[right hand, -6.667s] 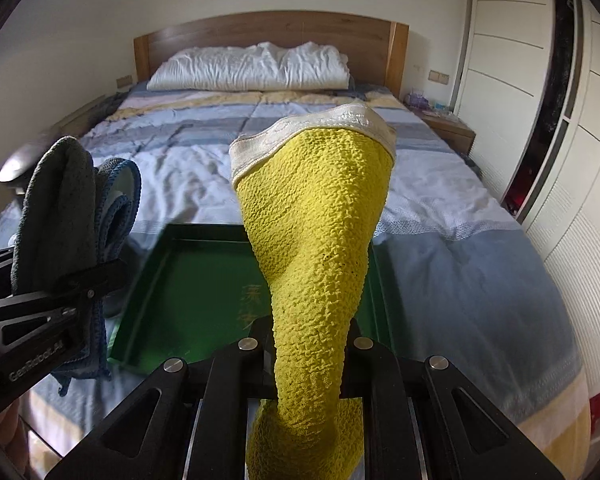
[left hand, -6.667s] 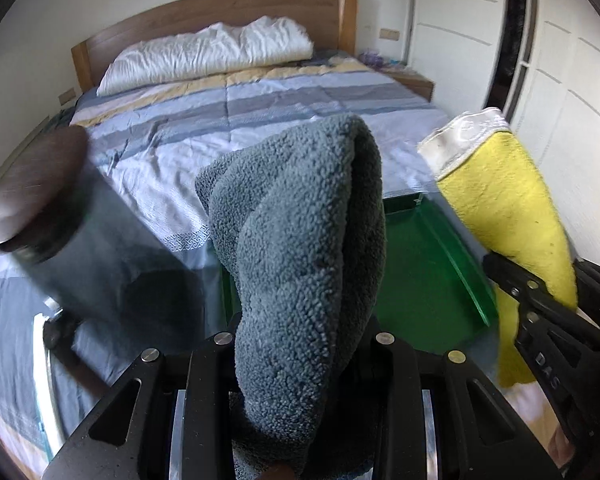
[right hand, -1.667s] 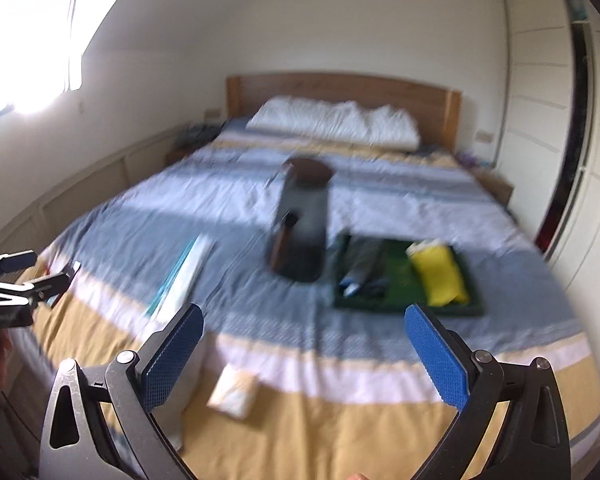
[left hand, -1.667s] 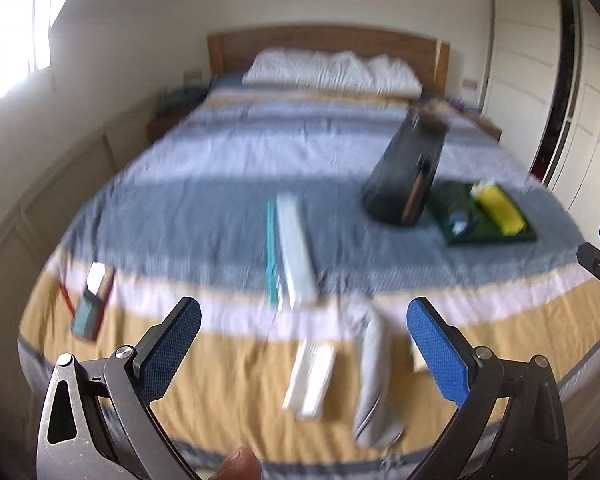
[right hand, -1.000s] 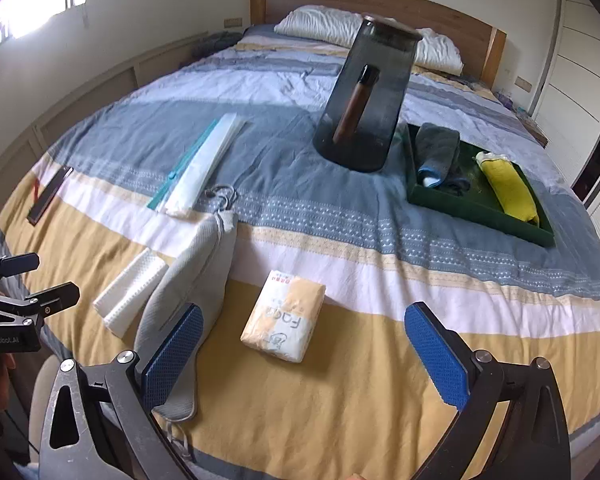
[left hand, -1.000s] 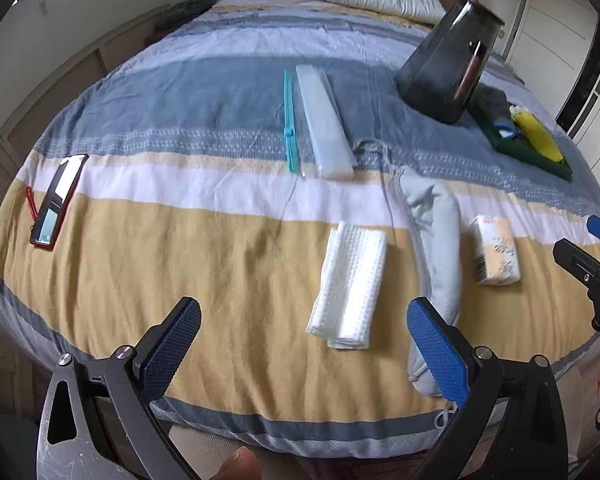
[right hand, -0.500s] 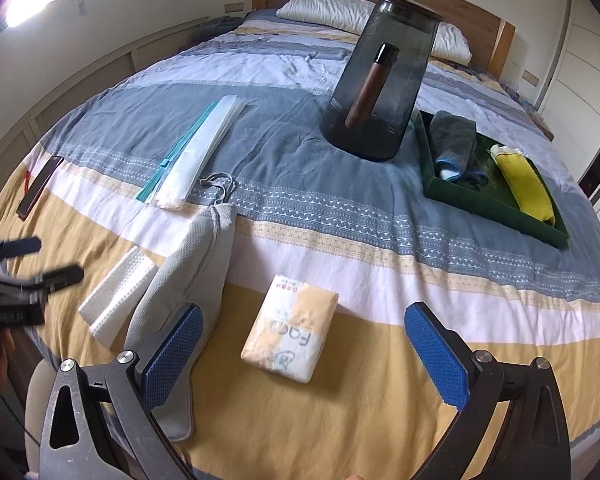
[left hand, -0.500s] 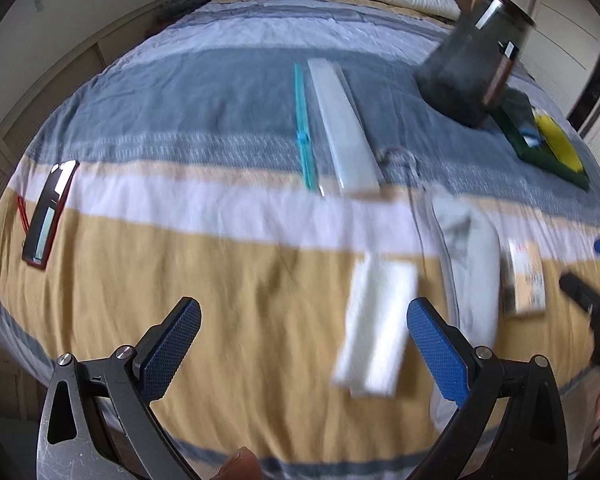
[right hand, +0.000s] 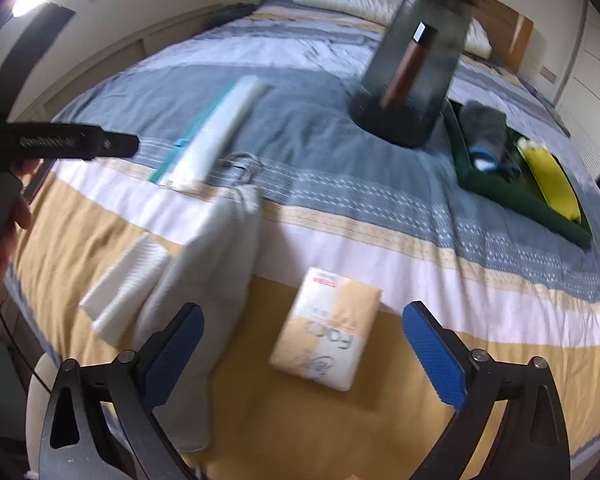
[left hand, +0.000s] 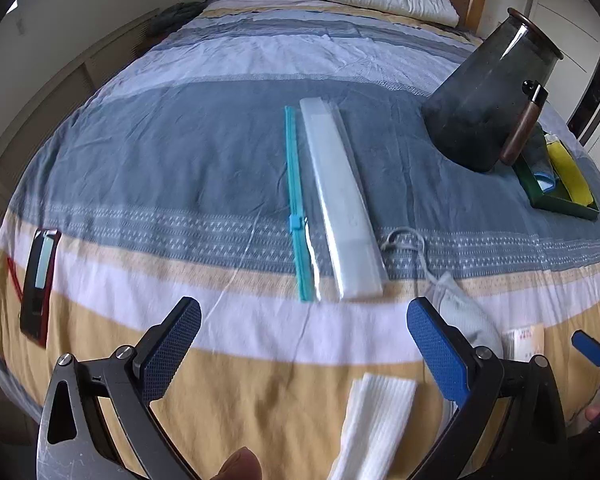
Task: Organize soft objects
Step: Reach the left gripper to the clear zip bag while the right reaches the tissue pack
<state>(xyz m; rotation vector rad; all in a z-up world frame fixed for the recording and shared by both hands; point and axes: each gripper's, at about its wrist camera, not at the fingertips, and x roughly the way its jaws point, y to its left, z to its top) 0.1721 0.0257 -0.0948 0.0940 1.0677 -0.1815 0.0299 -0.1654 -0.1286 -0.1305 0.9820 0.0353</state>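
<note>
striped bed [left hand: 180,152] carries everything. dark glass jug [right hand: 412,68] stands beside green tray [right hand: 524,196], which holds grey towel [right hand: 484,124] and yellow cloth [right hand: 552,184]. grey pouch [right hand: 216,264], white folded cloth [right hand: 128,284], tissue pack [right hand: 328,332] near the foot. left tongs [left hand: 300,356] wide, empty; right tongs [right hand: 300,356] wide, just narrowing slightly, empty.

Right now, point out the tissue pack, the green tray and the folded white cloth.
tissue pack [right hand: 326,330], right wrist view, middle of its top face.
green tray [right hand: 516,196], right wrist view, near wall.
folded white cloth [left hand: 374,424], left wrist view, upper middle.
</note>
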